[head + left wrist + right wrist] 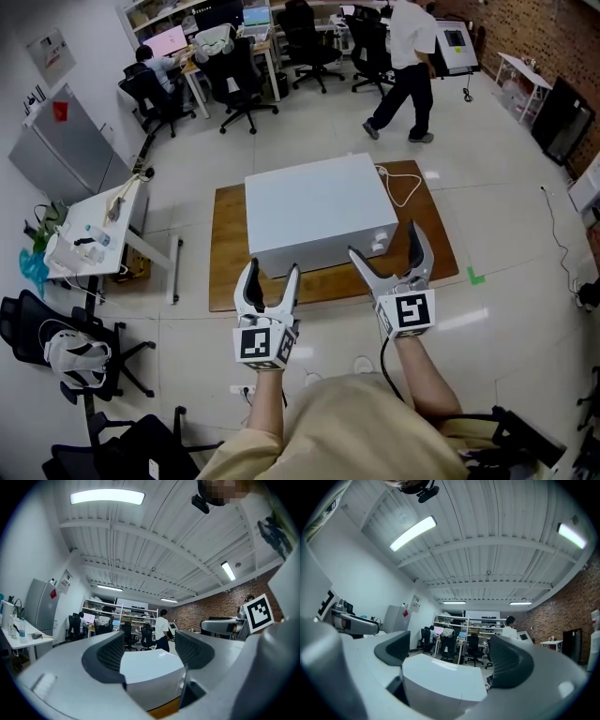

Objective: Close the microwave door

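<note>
Two grippers hovered low in the head view, both pointing up the frame at the microwave (314,211), a plain white box in the middle of the frame on a wooden board (228,253) laid on the tiled floor. The left gripper (271,279) was at lower centre, its tips just at the box's near bottom edge, left of middle. The right gripper (387,251) was to its right, by the box's lower right corner, with its outer finger reaching up just beside the box's right side. Whether either one touched the box I couldn't tell.

In the left gripper view the fingers (110,656) stood spread wide and held nothing, with the white box lying beyond the gap at lower centre. The right gripper view showed much the same: fingers (511,660) parted and empty, the box filling the lower middle of the frame. The near face looked flat, and no view let me tell where the door was.

A white cable (405,187) looped over the board to the right of the box. At upper right a person (405,56) was mid-stride, and at upper left another person (150,61) sat at a desk among office chairs. A white table (89,220) stood near the left edge
</note>
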Available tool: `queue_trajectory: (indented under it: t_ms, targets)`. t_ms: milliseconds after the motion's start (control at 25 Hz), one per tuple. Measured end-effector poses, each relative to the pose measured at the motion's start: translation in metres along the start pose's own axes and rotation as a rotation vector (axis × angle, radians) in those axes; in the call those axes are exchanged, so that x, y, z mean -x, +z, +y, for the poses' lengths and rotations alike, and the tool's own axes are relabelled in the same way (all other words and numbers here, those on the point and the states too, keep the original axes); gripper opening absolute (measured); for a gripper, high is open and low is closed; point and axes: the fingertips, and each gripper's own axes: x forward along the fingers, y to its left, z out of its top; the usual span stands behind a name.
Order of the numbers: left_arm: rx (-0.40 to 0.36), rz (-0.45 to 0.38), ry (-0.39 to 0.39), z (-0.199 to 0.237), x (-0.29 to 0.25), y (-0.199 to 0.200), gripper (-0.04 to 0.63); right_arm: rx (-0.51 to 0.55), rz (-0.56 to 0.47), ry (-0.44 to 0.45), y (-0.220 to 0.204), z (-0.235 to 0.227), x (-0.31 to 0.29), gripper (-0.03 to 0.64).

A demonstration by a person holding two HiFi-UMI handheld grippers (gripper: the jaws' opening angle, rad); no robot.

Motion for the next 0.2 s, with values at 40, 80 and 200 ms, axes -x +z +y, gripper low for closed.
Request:
queue_trajectory:
  t_ms: [40, 80, 200]
  targets:
    - [0.005, 0.002, -0.002, -0.001, 0.001, 0.000, 0.321, -0.001, 0.005, 0.002, -0.001, 0.002, 0.001, 0.522]
    - [0.005, 0.001, -0.007, -0.003, 0.001, 0.000, 0.321, -0.001, 0.007, 0.006, -0.001, 0.004, 0.003, 0.522]
    - [0.001, -0.005, -0.024, -0.008, 0.002, 0.002, 0.321, 0.003, 0.007, 0.024, 0.001, 0.013, 0.006, 0.521]
